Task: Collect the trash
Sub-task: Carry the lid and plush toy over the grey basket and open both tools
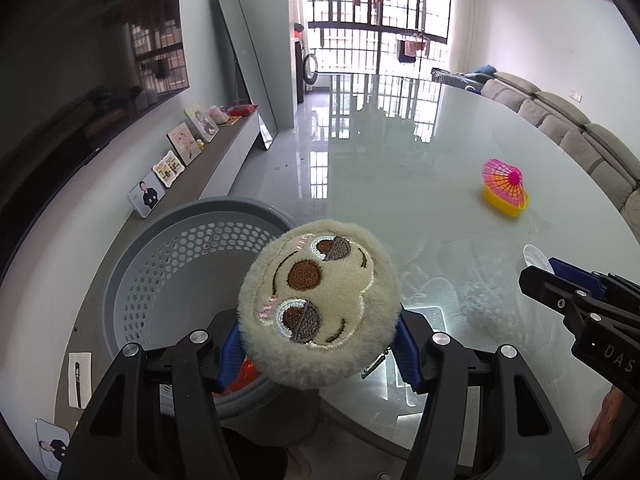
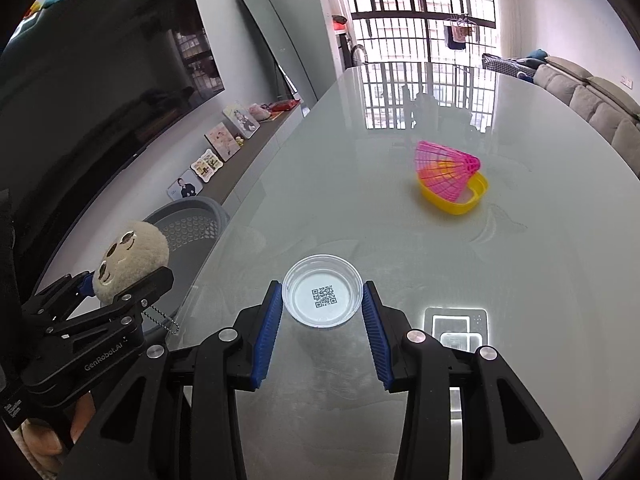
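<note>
My left gripper [image 1: 320,332] is shut on a round beige plush sloth head [image 1: 320,300] with a small ball chain, held at the table's left edge beside the grey perforated basket [image 1: 160,248]. Something red [image 1: 244,376] lies in the basket under the plush. In the right wrist view, my right gripper [image 2: 322,286] is shut on a clear plastic cup [image 2: 322,292] with a QR code on its bottom, lifted just above the glass table [image 2: 400,240]. That view shows the plush [image 2: 128,256] in the left gripper [image 2: 126,280] and the basket [image 2: 192,216] at the left.
A pink mesh cover on a yellow tray [image 2: 448,180] sits further back on the table. A low shelf with photo frames [image 1: 180,152], a large TV and a leaning mirror [image 1: 244,64] line the left wall. A grey sofa [image 1: 580,136] runs along the right.
</note>
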The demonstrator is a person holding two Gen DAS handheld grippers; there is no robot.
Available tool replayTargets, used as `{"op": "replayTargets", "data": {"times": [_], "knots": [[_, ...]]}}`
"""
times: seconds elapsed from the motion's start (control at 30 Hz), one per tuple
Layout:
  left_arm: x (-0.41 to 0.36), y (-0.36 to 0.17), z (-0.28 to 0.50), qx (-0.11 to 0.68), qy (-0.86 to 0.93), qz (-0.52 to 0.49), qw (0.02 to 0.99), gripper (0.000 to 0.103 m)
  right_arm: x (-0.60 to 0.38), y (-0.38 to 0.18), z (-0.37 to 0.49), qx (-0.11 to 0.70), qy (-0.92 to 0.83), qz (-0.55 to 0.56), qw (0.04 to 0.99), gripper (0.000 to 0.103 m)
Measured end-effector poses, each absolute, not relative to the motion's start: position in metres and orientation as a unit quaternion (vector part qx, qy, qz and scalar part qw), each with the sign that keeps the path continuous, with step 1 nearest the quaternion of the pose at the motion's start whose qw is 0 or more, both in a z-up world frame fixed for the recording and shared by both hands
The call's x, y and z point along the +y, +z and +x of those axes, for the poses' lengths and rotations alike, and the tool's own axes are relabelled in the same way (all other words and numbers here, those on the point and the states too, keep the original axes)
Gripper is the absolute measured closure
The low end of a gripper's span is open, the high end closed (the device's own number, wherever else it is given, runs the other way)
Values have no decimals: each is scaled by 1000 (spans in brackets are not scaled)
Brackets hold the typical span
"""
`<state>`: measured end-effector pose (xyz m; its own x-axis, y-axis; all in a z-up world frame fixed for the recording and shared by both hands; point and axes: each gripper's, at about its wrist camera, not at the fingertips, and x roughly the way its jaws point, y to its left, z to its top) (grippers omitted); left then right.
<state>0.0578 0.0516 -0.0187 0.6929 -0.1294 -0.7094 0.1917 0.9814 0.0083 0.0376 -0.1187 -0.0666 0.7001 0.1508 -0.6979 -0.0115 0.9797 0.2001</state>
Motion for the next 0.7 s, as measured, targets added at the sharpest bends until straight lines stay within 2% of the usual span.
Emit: {"op": "replayTargets", "data": {"times": [0.7], "knots": [[153, -49, 75, 407, 9, 8, 913, 44, -9, -81, 100, 412, 144, 42, 899, 63]]}}
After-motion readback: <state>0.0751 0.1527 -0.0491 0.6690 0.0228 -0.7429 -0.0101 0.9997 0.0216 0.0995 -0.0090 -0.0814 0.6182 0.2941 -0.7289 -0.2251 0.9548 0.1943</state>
